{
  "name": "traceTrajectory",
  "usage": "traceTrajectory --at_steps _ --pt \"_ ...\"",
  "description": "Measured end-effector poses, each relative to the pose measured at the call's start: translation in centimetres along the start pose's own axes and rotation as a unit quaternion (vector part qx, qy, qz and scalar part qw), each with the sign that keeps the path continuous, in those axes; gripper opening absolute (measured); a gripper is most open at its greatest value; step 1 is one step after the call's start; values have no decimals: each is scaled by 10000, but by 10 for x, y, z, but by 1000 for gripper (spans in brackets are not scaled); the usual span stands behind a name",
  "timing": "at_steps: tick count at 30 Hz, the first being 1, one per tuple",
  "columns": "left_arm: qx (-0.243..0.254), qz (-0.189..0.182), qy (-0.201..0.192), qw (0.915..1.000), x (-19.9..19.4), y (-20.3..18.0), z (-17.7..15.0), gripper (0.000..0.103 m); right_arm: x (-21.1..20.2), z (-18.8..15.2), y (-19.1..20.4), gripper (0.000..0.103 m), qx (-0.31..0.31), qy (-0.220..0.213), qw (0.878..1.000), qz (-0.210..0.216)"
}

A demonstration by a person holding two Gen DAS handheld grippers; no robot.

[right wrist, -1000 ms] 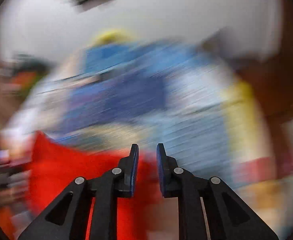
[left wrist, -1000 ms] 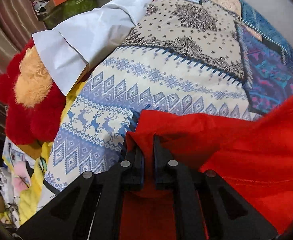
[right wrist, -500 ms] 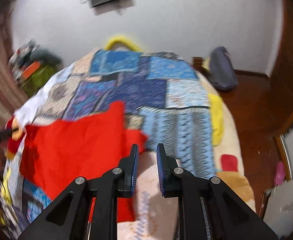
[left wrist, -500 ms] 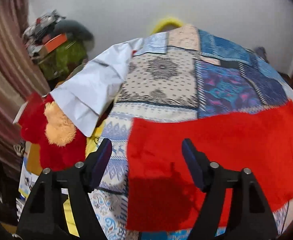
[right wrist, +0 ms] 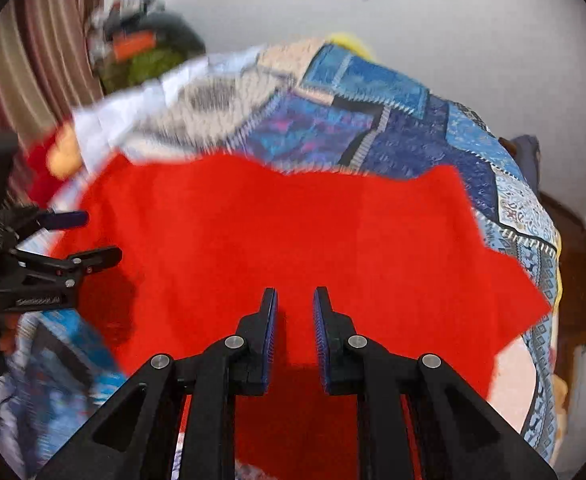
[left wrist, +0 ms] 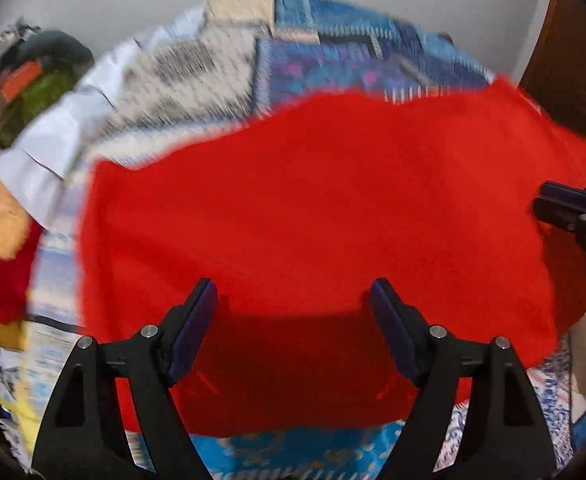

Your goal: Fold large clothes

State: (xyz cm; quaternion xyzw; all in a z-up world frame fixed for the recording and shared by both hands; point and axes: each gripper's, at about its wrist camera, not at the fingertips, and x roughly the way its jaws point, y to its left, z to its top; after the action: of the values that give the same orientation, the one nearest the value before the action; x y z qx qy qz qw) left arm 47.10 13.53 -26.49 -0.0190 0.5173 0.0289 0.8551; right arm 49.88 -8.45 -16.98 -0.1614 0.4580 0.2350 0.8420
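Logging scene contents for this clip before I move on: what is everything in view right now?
Red garment: one, red, spread flat on the bed.
Patchwork bedspread: one, blue, purple and cream, covering the bed.
White cloth: one, white, far left bed edge.
Plush toy: one, red and tan, left of the bed.
Clutter pile: one, green, orange, dark, far left corner.
Curtain: one, striped brown, left wall.
Left tongs: black, blue pads, jaws opening, nothing between them.
Right tongs: black, nearly closed above the garment.

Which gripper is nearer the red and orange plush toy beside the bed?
Left. The left gripper hangs over the red garment's edge on the plush toy's side; the right gripper is over its opposite side.
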Motion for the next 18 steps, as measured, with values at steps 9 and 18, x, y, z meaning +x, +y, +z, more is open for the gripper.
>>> traceTrajectory --at_steps 9,18 --pt "557 634 -3 9964 30 -9 -34 90 29 -26 4 25 -677 65 9907 -1181" --pt "356 1055 76 9938 0 42 -77 91 5 -62 -90 101 569 254 9922 -1080"
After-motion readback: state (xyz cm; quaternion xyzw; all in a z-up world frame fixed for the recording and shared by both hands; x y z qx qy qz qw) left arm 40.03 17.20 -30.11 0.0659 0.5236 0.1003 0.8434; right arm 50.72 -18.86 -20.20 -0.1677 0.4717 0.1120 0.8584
